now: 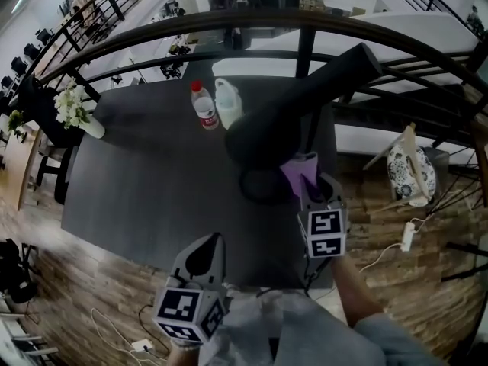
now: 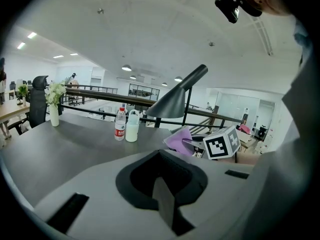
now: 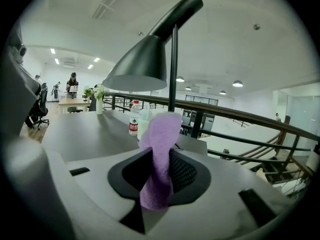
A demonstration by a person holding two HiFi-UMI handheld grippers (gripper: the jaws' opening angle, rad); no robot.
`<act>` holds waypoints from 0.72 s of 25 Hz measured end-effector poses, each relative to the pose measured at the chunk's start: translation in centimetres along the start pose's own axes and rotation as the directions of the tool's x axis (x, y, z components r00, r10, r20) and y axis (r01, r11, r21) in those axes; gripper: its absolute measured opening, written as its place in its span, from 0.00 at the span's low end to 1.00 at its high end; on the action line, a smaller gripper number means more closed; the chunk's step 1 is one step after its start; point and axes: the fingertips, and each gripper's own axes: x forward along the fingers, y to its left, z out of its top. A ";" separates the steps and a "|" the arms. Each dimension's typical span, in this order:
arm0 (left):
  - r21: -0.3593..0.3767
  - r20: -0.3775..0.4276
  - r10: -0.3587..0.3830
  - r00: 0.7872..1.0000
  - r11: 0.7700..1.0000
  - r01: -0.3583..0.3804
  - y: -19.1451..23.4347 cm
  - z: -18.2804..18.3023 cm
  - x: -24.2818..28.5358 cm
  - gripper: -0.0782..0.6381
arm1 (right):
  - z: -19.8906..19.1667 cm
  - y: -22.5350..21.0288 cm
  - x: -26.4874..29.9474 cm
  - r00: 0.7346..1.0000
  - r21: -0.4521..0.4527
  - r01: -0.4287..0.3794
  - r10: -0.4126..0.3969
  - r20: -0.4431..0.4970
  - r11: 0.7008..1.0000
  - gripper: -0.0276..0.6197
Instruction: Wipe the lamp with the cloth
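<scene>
We see a water bottle (image 1: pixel 203 107) just beside a white jug (image 1: pixel 228 101) on our dark desk (image 1: pixel 152 181), with a flower vase (image 1: pixel 78 114) at its left edge.

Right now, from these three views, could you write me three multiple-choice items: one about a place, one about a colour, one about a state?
1. Where on the table does the vase of white flowers stand?
A. at the far left corner
B. at the near right corner
C. in the middle

2. What colour is the cloth?
A. yellow
B. purple
C. green

3. What is the state of the right gripper?
A. open and empty
B. lying on the floor
C. shut on the cloth

Answers:
1 A: the head view shows the vase at the table's far left corner.
2 B: the cloth is purple in every view.
3 C: the right gripper view shows its fingers pinching the cloth.
</scene>
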 end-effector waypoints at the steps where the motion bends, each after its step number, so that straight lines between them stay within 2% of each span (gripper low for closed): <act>1: -0.005 -0.001 -0.002 1.000 1.000 0.002 0.0 -0.2 0.0 0.12 | -0.4 0.3 0.1 1.000 0.000 -0.003 0.003 -0.010 1.000 0.18; 11: -0.020 -0.018 0.037 0.999 0.999 -0.037 1.5 -1.1 -0.4 0.12 | -6.5 3.8 2.7 0.987 -0.026 -0.007 0.003 -0.161 1.000 0.18; 18: -0.041 -0.074 0.082 0.994 0.996 -0.085 2.8 -1.8 -1.2 0.12 | -9.0 4.6 5.7 0.966 -0.104 0.017 -0.044 -0.256 0.994 0.18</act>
